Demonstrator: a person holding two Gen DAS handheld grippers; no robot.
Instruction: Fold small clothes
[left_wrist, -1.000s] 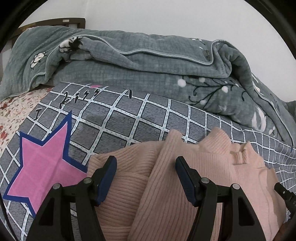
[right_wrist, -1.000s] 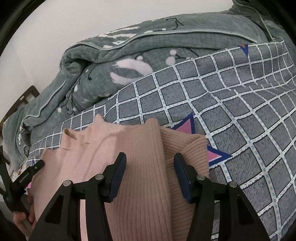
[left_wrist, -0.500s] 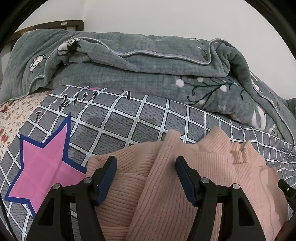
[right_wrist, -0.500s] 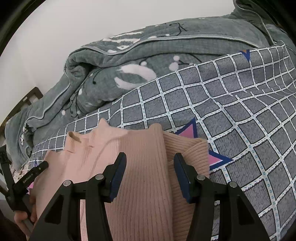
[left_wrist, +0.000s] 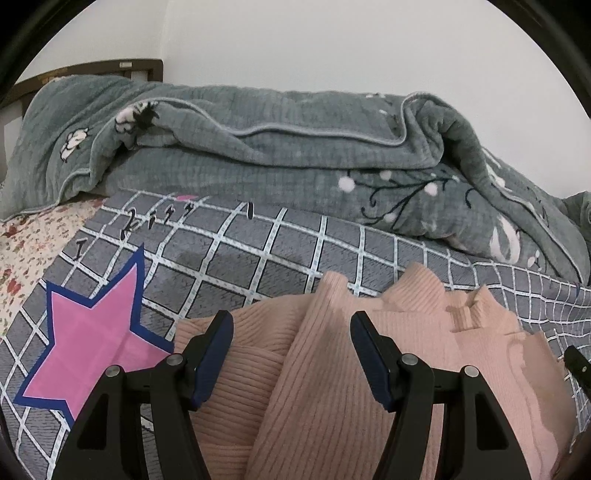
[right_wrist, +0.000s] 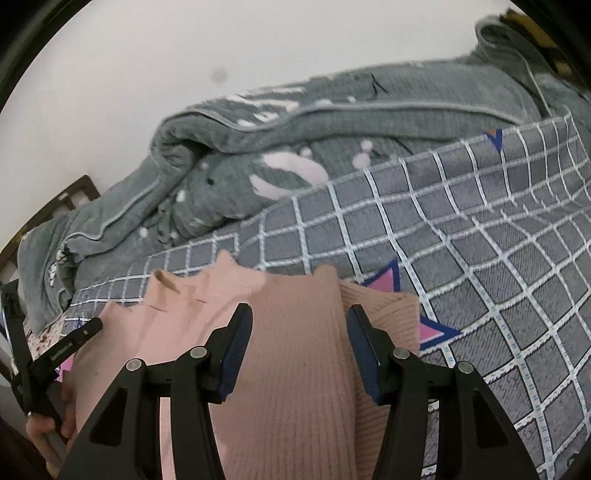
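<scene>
Pink ribbed knit fills the near part of both views: the small sweater (left_wrist: 332, 376) lies on the bed, close to the near edge, with its sleeves folded over the body. The left gripper (left_wrist: 291, 354) is directly above it, and its two blue-padded fingers (left_wrist: 212, 354) stand wide apart with nothing between them except the knit below. I cannot tell if the pads touch the cloth. The right gripper (right_wrist: 299, 343) is in the same state, spread wide over one folded sleeve, holding nothing. In the right wrist view the left gripper appears at the left edge as a black bar, and the person's left hand (right_wrist: 44, 428) holds its handle.

Under the sweater is a grey bed cover (left_wrist: 258, 258) with a grid of white lines. A pink star (left_wrist: 88, 332) with a blue border is printed on it, just beside the left side of the sweater. Beyond the sweater's collar the checked cover continues, and at the far left corner a floral sheet (left_wrist: 33, 240) shows. Further back a grey-green quilt (left_wrist: 277, 162) lies bunched along the far edge of the bed. Behind it are a dark wooden headboard (left_wrist: 92, 70) and a plain white wall (left_wrist: 332, 44).
</scene>
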